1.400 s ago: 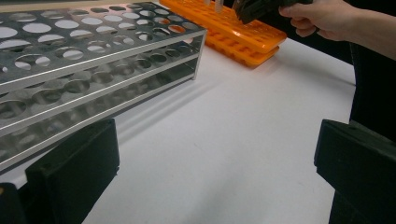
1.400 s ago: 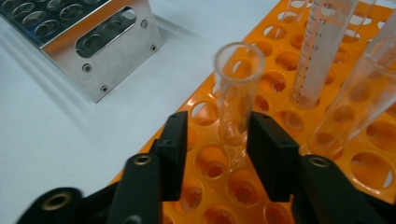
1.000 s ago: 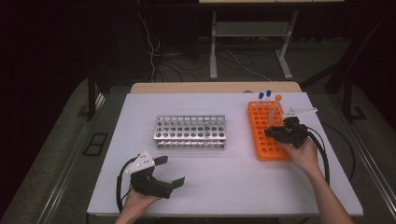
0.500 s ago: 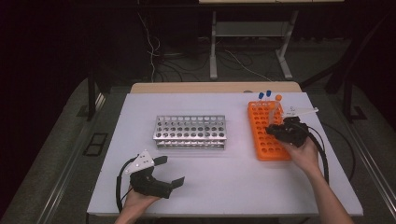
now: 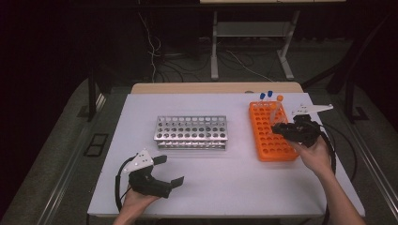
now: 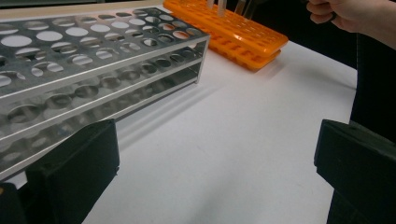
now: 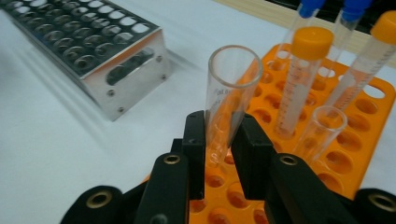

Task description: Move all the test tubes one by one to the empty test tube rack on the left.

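- Glass tube (image 7: 227, 100), clear and open-topped, is sitting pinched in the right gripper (image 7: 219, 154) over the orange plastic rack (image 7: 359, 135).
- Left gripper (image 5: 166, 171) is resting wide open and empty, well apart from that rack.
- One perforated metal rack (image 5: 191, 132) is standing beside it.

Metal rack (image 5: 191, 132): mid-table obstacle. Bare tabletop (image 5: 234, 173) in front of it, open passage. To its right, a clear lane, then orange rack (image 5: 271, 136) with upright tubes (image 7: 303, 74), possibly five, crowding its far end.
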Action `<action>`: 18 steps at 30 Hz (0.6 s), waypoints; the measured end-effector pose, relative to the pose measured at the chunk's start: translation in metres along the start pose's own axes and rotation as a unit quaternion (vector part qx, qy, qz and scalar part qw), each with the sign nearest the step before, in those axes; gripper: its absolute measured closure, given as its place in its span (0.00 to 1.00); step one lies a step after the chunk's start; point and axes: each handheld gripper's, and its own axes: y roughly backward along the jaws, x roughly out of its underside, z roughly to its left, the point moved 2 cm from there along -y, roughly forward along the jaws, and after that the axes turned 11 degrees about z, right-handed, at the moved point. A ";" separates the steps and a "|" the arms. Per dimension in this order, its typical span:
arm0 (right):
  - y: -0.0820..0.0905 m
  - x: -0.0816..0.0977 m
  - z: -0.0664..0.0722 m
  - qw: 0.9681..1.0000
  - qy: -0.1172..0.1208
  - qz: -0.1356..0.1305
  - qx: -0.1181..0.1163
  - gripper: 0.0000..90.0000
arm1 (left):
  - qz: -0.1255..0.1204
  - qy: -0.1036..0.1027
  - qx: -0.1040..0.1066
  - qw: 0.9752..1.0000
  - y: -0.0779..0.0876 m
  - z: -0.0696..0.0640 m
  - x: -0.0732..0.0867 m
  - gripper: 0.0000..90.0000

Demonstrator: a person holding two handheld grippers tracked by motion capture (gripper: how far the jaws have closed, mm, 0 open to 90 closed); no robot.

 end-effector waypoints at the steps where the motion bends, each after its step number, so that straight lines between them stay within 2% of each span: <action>1: 0.004 -0.001 0.003 1.000 0.005 0.000 -0.011 0.83 | -0.001 0.001 0.001 1.000 0.001 0.000 -0.001 0.00; 7: 0.014 -0.007 0.013 0.999 0.014 0.003 -0.042 0.83 | 0.000 -0.002 0.006 1.000 0.004 -0.001 -0.008 0.00; 18: 0.024 -0.025 0.046 0.995 0.066 0.010 -0.081 0.83 | 0.009 -0.016 0.028 0.999 0.005 -0.005 -0.028 0.00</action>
